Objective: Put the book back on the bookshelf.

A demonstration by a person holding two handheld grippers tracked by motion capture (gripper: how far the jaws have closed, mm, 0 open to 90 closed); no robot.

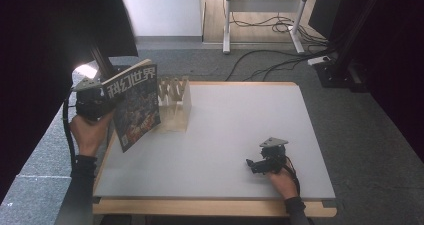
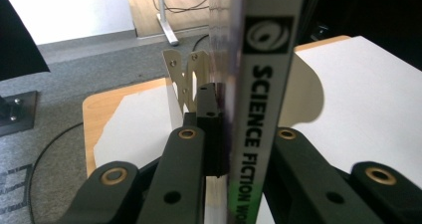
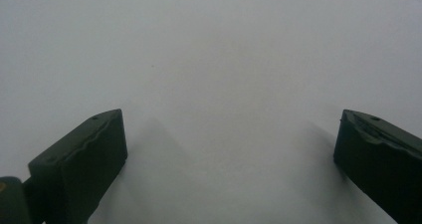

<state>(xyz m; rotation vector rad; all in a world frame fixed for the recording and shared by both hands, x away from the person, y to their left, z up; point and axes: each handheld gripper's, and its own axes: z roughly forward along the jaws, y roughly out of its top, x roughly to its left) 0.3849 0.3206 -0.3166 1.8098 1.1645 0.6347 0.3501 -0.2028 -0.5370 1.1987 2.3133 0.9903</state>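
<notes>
While spine-on w/ fingers (image 2: 199, 134), magazine (image 1: 136, 105) cover-up overhead.

The right gripper (image 3: 229, 149) points at a plain pale grey table surface (image 3: 214, 50), which runs smooth and unmarked across the frame. Its two black jaws rise from the bottom corners and stand wide apart, with nothing between them. One jaw, at the lower left, shows a flat inner face with a slightly wavy edge; the other, at the lower right, is cut off by the frame's edge. Soft shadows fall on the surface just inside each jaw.
</notes>
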